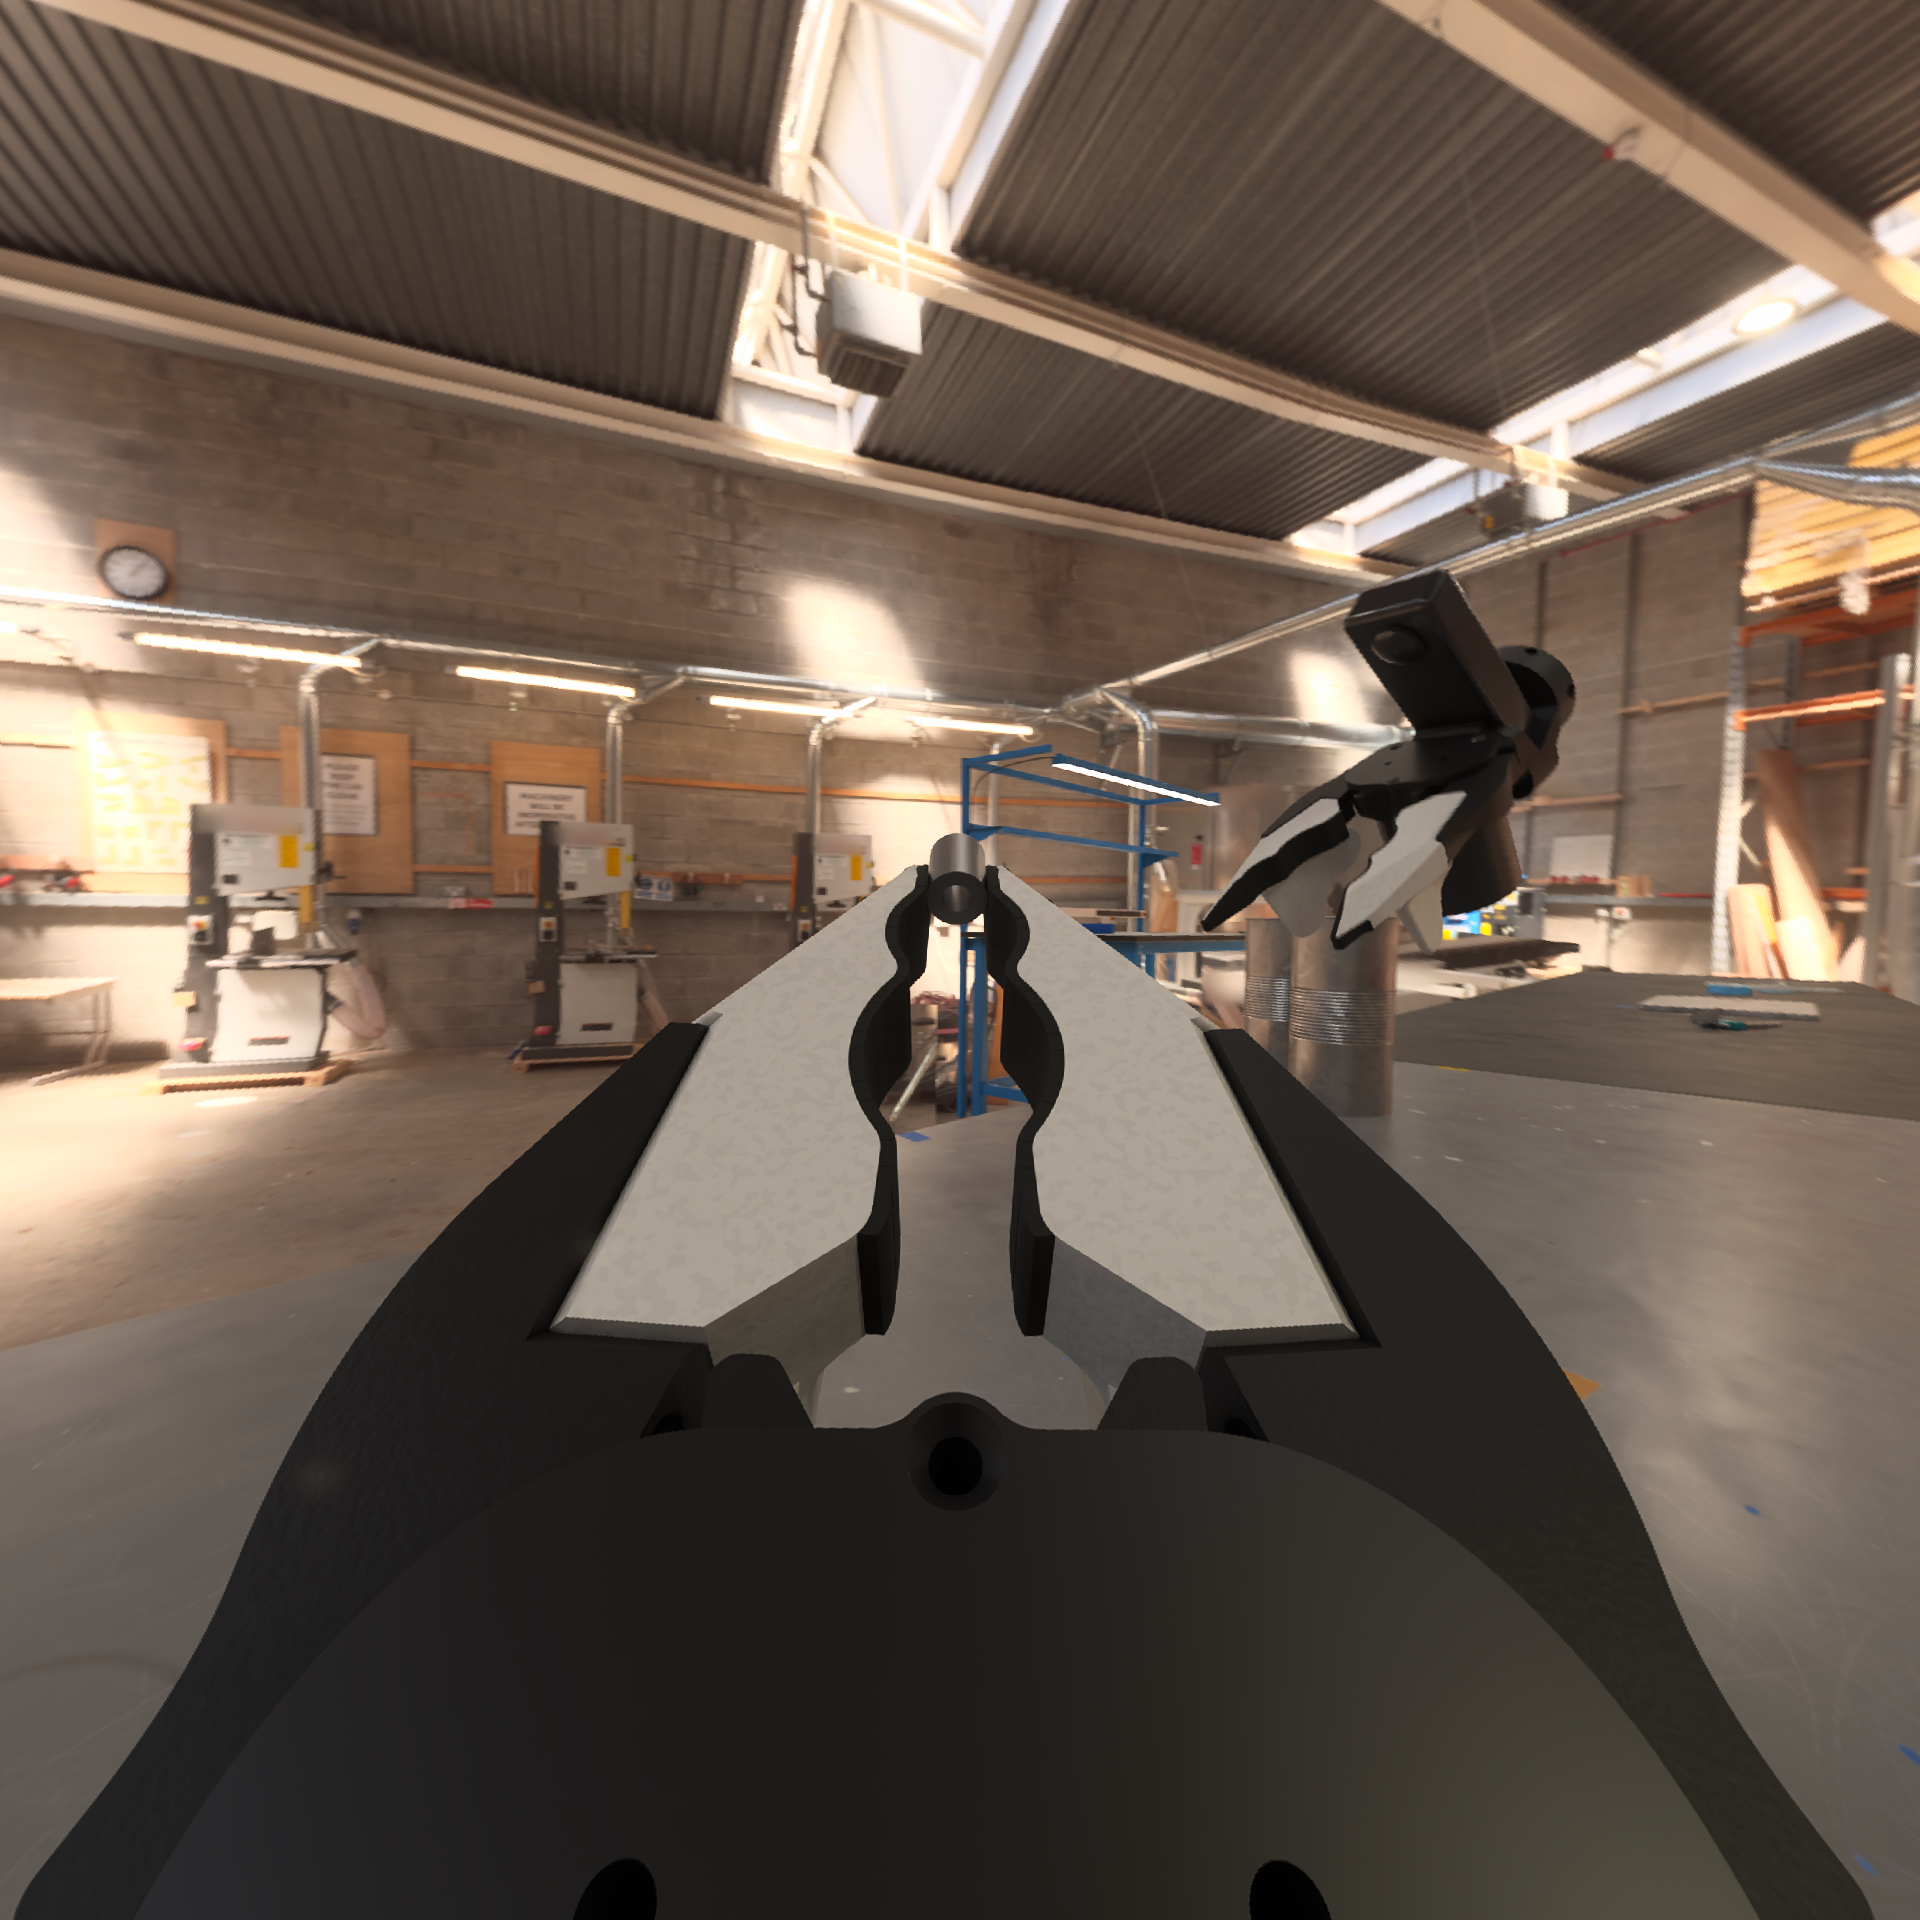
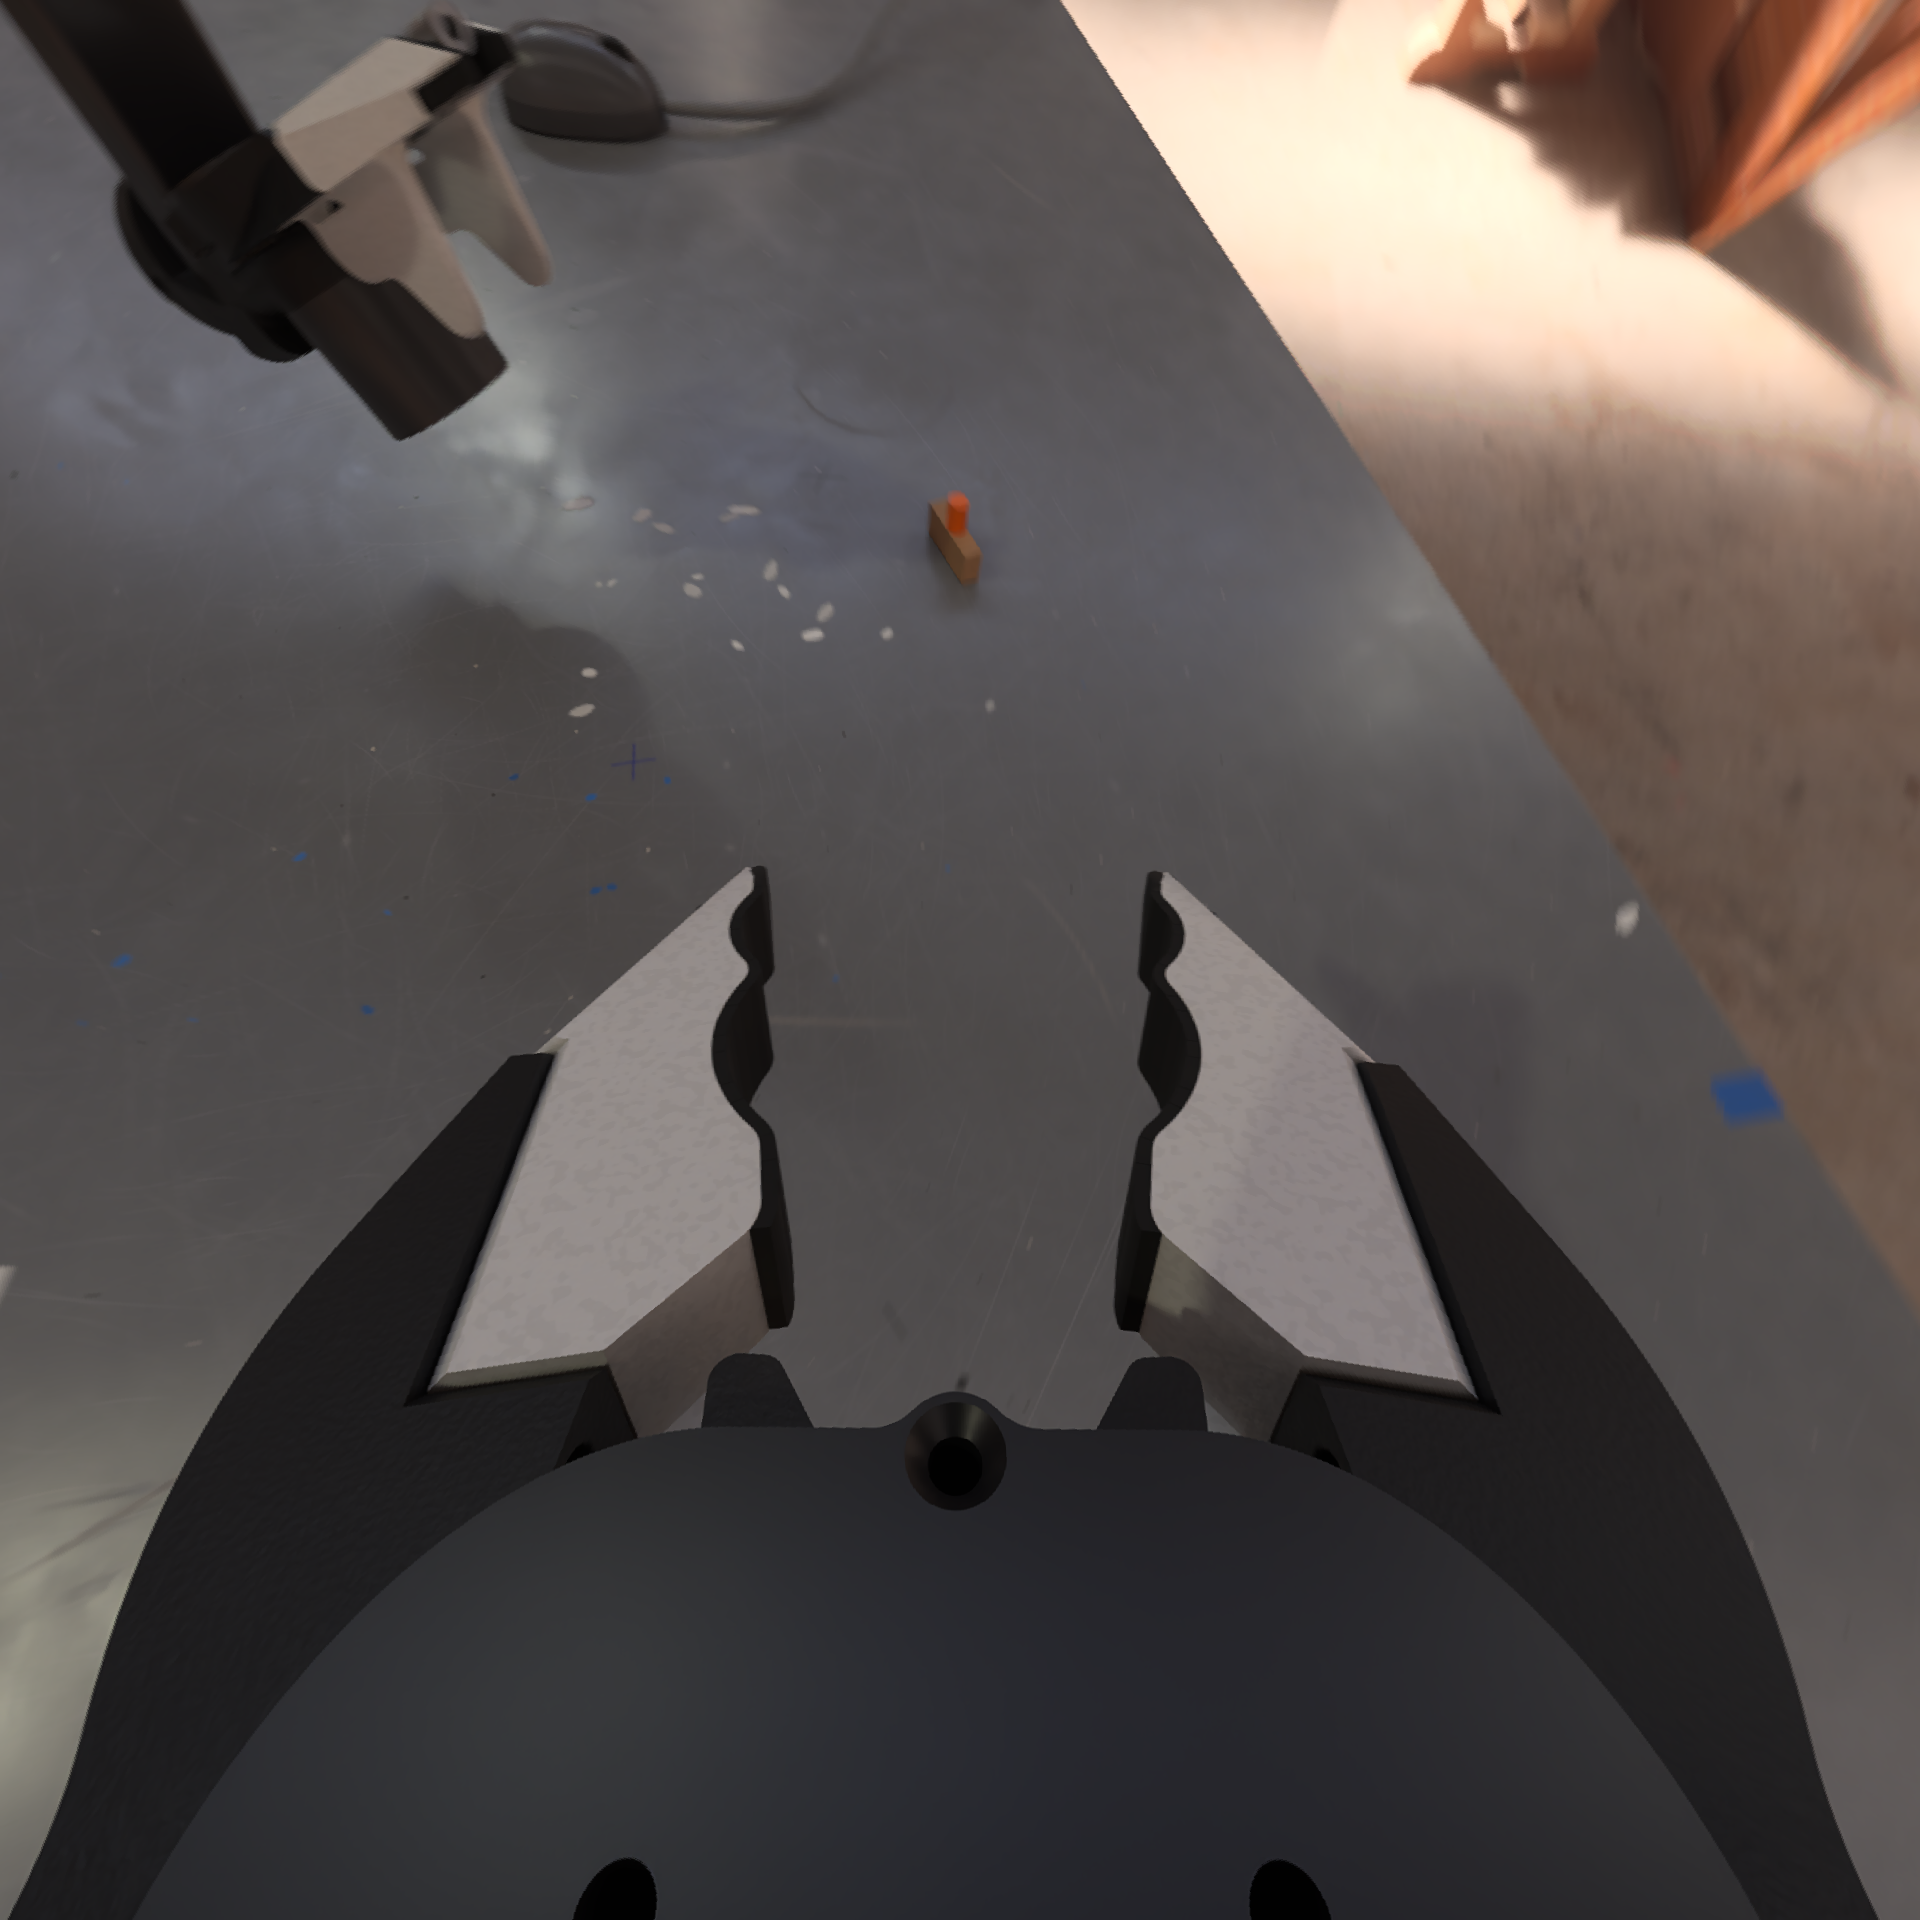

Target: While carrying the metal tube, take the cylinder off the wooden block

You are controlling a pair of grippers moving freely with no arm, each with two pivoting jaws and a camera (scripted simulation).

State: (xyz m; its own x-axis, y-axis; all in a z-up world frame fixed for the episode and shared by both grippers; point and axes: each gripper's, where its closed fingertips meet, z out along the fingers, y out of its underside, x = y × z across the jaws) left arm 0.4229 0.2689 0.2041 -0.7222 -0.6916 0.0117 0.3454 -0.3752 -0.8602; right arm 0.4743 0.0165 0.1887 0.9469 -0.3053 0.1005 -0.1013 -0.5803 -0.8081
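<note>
- Small orange cylinder (image 2: 957, 509) stands upright on one end of the small tan wooden block (image 2: 958, 551); not lifted yet, so by our read the main step is all still to do.
- Block lies flat on the grey metal table (image 2: 1039, 779), nearer the table's right edge than its middle, as the right wrist view frames it. Too small to tell if the cylinder sits in a hole or just on top.
- Short grey metal tube (image 1: 957, 876), hollow, bore facing the camera, is pinched at the very tips of the left gripper (image 1: 957, 891); we count the carry half as in hand.
- Left gripper is clenched on the tube, held in the air off the table.
- Right gripper (image 2: 956, 883) is released, jaws wide, nothing between them, high above the table and well apart from the block, roughly lined up on it.
- Left to do: bring the right gripper down, close on the cylinder, pull it off.
- Pale flecks (image 2: 774, 597) scattered on the table just left of the block.
</note>
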